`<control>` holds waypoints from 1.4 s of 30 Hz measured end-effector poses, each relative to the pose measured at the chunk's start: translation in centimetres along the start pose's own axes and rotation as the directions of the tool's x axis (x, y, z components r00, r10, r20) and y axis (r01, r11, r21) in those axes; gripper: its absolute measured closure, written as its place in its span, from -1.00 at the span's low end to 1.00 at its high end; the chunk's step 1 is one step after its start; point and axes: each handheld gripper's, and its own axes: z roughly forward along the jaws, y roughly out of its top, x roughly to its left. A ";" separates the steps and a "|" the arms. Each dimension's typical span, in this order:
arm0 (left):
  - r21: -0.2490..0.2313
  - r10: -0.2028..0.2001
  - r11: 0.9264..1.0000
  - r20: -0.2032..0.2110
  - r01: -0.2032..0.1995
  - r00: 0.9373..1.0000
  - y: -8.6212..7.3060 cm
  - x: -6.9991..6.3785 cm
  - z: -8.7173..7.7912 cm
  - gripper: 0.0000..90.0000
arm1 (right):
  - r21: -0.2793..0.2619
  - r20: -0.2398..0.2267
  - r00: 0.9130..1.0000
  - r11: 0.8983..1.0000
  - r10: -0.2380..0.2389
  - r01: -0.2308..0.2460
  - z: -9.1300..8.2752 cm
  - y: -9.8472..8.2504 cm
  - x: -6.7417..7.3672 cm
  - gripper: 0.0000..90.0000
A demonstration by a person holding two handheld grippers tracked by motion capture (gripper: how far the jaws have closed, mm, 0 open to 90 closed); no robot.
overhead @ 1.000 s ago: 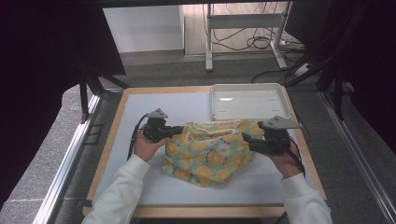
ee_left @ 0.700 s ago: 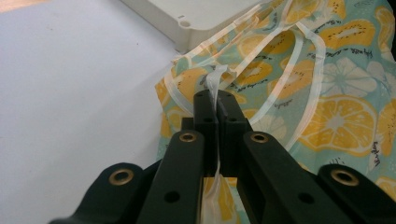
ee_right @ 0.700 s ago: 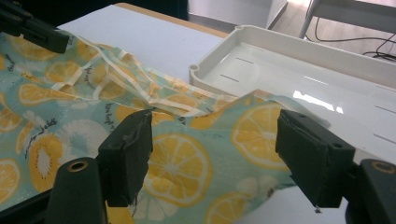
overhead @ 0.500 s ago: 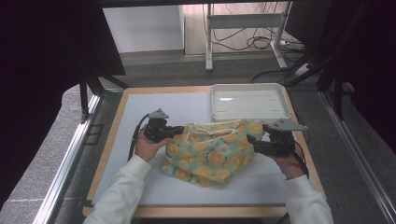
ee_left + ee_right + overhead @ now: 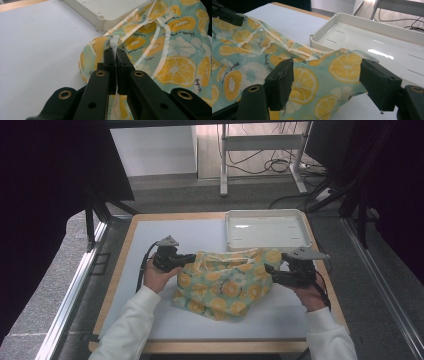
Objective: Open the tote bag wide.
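White counter [image 5: 150, 240], grey floor [image 5: 60, 295]. Left gripper's [image 5: 115, 56] jaws pinch the cloth's [image 5: 225, 280] ribbon [image 5: 114, 43]; right gripper's [image 5: 327, 75] jaws gape around its corner.

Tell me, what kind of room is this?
Probably a lab or recording workspace: a bare work table with a white tray, dark curtains around it, and loose cables on the floor behind.

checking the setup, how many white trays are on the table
1: the white tray sits at the table's far right corner, just beyond the fruit-print cloth. None seems hidden.
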 end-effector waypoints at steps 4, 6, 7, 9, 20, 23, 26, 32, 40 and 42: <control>-0.006 0.001 1.000 0.003 -0.001 1.000 0.1 -0.1 -0.2 0.99 | 0.002 -0.002 1.000 1.000 -0.004 0.004 0.1 0.2 0.0 -0.39; -0.010 -0.003 1.000 0.004 0.003 1.000 0.2 0.0 -0.3 0.99 | 0.002 -0.001 1.000 1.000 -0.010 0.010 0.2 0.3 0.1 -0.38; -0.012 -0.003 1.000 0.006 0.003 1.000 0.2 0.0 -0.4 0.99 | 0.004 0.000 1.000 1.000 -0.010 0.010 0.3 0.4 0.1 -0.38; -0.015 -0.005 1.000 0.006 0.005 1.000 0.2 0.0 -0.4 0.99 | 0.006 0.000 1.000 1.000 -0.018 0.018 0.5 0.6 0.2 -0.37; -0.008 -0.005 1.000 0.011 0.005 1.000 0.2 0.1 -0.2 0.99 | 0.048 -0.002 0.999 0.998 -0.035 0.035 2.0 2.1 -0.2 -0.31; -0.008 -0.005 1.000 0.011 0.005 1.000 0.2 0.1 -0.2 0.99 | 0.069 0.001 0.999 0.996 -0.048 0.047 2.8 3.0 -0.6 -0.30; -0.008 -0.006 1.000 0.012 0.006 1.000 0.2 0.1 -0.2 0.99 | 0.086 0.003 0.998 0.995 -0.055 0.055 3.3 3.6 -1.0 -0.30; -0.006 -0.005 1.000 0.010 0.005 1.000 0.2 0.1 -0.2 0.99 | 0.122 0.011 0.998 0.990 -0.065 0.063 4.6 4.6 -1.7 -0.30; -0.005 -0.006 1.000 0.010 0.006 1.000 0.2 0.1 -0.2 0.99 | 0.154 0.006 0.997 0.985 -0.078 0.076 6.0 5.3 -2.3 -0.29; -0.005 -0.005 1.000 0.010 0.005 1.000 0.2 0.1 -0.2 0.99 | 0.162 0.000 0.997 0.984 -0.080 0.078 6.4 5.4 -2.4 -0.29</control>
